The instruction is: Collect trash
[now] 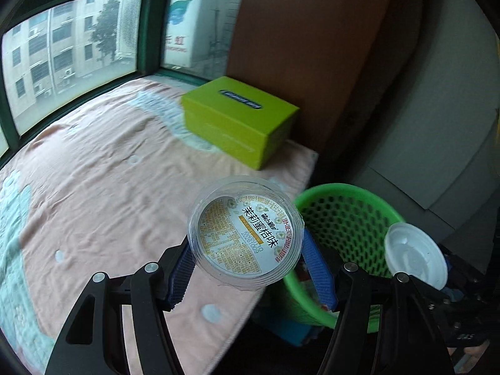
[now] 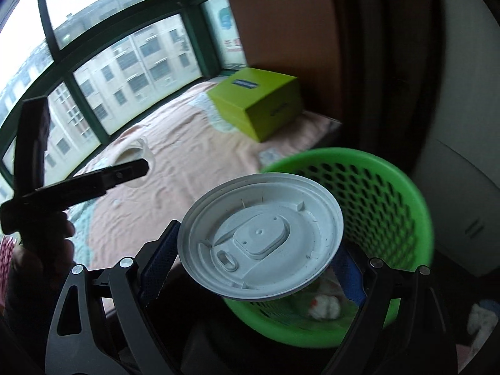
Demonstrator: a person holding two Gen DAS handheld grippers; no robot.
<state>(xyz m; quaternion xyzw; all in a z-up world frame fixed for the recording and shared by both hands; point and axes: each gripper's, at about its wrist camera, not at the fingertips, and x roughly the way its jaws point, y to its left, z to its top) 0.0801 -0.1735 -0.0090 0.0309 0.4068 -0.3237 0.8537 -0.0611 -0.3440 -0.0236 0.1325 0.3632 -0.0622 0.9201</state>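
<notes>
My left gripper [image 1: 247,265] is shut on a clear plastic cup [image 1: 245,232] with a printed label, held over the bed's edge just left of the green mesh basket [image 1: 353,218]. My right gripper [image 2: 253,262] is shut on a white plastic cup lid [image 2: 261,239], held above the near rim of the basket [image 2: 390,193]. The lid also shows in the left wrist view [image 1: 415,254], at the basket's right side. Some white and red trash [image 2: 323,306] lies in the basket's bottom. The left gripper with its cup shows at the left of the right wrist view [image 2: 134,164].
A lime-green box [image 1: 237,122] sits on the pink blanket [image 1: 109,172] near a brown wooden panel [image 1: 306,47]. Windows run along the far side of the bed. A pale cabinet [image 1: 437,118] stands behind the basket. The box also shows in the right wrist view [image 2: 259,100].
</notes>
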